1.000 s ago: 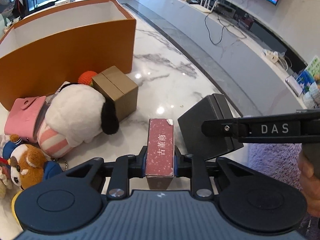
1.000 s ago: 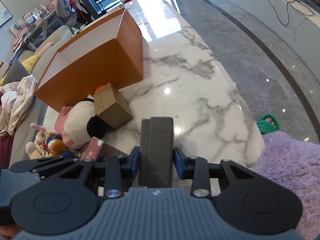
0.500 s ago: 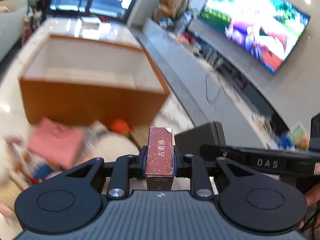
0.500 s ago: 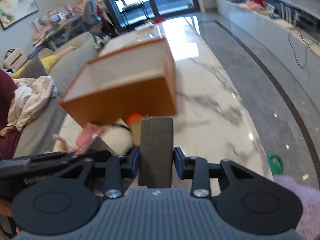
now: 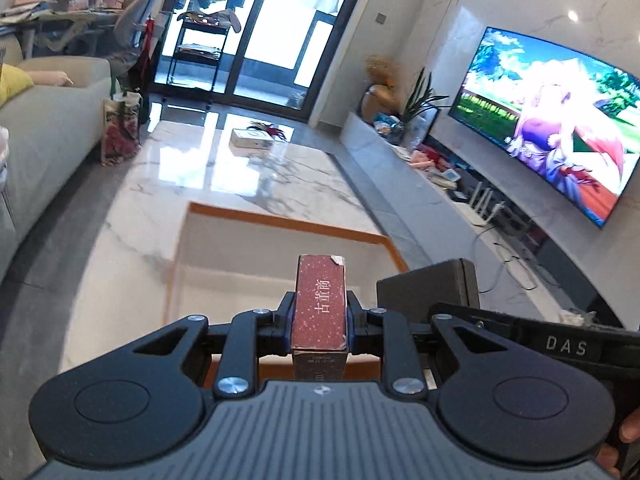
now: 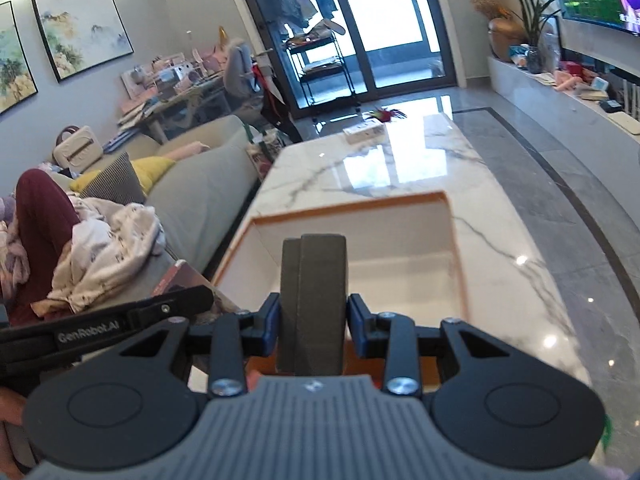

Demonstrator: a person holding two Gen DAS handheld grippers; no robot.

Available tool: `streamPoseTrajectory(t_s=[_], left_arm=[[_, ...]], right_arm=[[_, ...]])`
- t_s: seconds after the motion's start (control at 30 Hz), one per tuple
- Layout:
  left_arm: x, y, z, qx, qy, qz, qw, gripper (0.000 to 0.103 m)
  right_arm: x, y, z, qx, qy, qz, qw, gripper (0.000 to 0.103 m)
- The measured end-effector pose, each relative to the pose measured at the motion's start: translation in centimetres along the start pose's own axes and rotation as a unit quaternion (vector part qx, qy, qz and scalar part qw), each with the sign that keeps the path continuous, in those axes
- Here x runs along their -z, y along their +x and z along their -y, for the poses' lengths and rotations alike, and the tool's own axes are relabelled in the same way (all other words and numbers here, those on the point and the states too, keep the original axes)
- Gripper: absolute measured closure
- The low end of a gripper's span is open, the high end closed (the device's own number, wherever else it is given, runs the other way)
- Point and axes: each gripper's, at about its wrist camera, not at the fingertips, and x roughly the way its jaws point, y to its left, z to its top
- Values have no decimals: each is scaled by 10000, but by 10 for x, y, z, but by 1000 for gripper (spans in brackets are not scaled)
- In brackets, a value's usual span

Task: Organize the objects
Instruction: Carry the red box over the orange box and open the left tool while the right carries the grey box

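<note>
1. While both grippers were held angled downward over the orange box, the left gripper sat beside the right one, whose arm marked "DAS" crossed the lower right of the left wrist view.
2. Its fingers pinched a red carton by its long sides; the carton stood on end, pointing forward, with white characters down its speckled face and a torn corner at the top.
3. In the right wrist view, the right gripper had its blue-padded fingers clamped on a dark grey case, a flat two-layered block held on edge with its seam running lengthwise.
4. That same grey case showed in the left view just right of the red carton, both poised above the box's opening.
5. The orange box stood open on the white marble surface, its inner walls white, its rim orange, and nothing visible inside.
6. A small white box lay at the far end of the surface.
</note>
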Motion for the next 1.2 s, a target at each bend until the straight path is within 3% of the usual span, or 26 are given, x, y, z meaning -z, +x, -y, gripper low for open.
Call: streamPoseTrajectory(t_s=[0.23,0.37,0.5,0.83,0.97,1.2], left_arm=[[-3,38,-22,-450,362,-182,9982,77],[-6,43,-18,-346,639,-155,9972,77],[-11,55,-20,-561,897,-164,9943,77],[13,84,-66,-389,500,-609,9961,77],[20,86,-79,-341,401,-718,9960,77],[17,86,-73,-488,812,-901,9914,77]], right_arm=[[-15,72,-15,94,-57,-282,9995,66],[-7,104,-16,69,35,-609,9981,66],[-1,127,-18,86,58,-819,9966,66],[2,153,-23,74,20,-1076,9942,66],[7,165,-20,-76,269,-1279,9914,66],[9,187,-15,90,578,-1570,9859,66]])
